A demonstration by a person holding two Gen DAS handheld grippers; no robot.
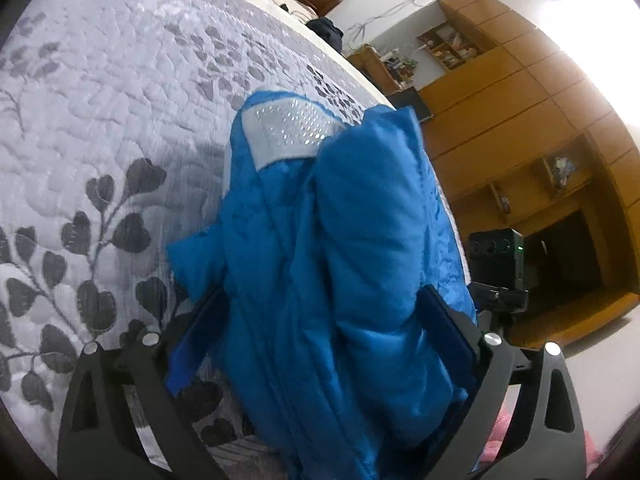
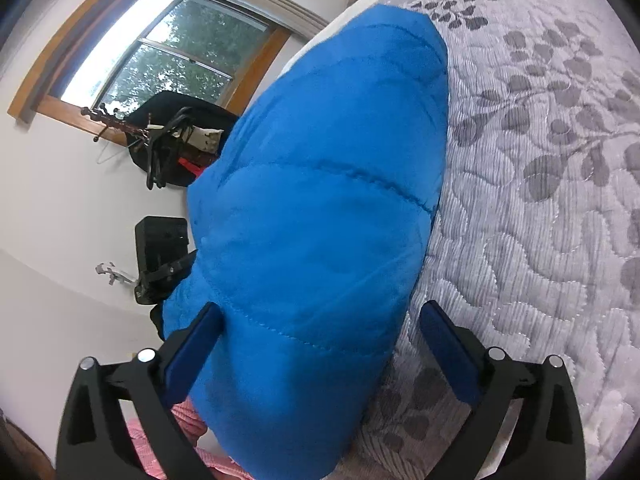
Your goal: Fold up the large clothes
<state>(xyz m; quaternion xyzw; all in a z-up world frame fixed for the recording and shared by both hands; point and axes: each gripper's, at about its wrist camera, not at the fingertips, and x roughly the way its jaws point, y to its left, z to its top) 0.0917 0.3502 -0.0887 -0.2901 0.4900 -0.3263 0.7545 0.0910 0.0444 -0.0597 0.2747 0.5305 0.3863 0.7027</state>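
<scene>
Left gripper (image 1: 320,312): jaws spread wide, blue pads on either side of bunched fabric. Right gripper (image 2: 320,324): jaws likewise spread wide, left pad touching fabric, right pad clear.

Each wrist camera looks forward along its own claw, very close to the blue jacket (image 1: 328,248). The left faces wooden cabinets (image 1: 520,120), the right a window (image 2: 160,52); both share the grey bed (image 1: 100,120).
</scene>
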